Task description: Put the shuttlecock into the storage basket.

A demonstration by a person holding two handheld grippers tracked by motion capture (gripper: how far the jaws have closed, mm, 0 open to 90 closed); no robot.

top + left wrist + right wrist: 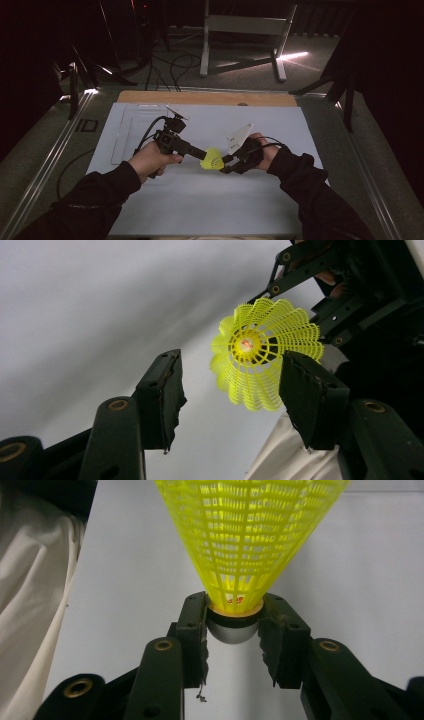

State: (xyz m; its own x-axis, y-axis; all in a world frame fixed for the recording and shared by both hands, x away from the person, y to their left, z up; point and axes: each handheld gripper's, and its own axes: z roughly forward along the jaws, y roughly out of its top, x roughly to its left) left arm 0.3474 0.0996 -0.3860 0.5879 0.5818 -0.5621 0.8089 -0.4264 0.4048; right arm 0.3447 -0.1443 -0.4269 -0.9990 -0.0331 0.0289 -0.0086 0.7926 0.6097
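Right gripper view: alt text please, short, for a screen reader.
The right gripper clamps the grey rounded base of a yellow plastic shuttlecock, one black jaw on each side, with the mesh skirt flaring away from the camera. Behind it lies a white table surface, with pale cloth at the left edge.

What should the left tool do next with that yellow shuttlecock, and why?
Probably close gently on the skirt. The right tool already clamps the shuttlecock by its cap, and the left tool has its jaws on either side of the open mesh end: one overlaps the rim, the other stands apart from it.
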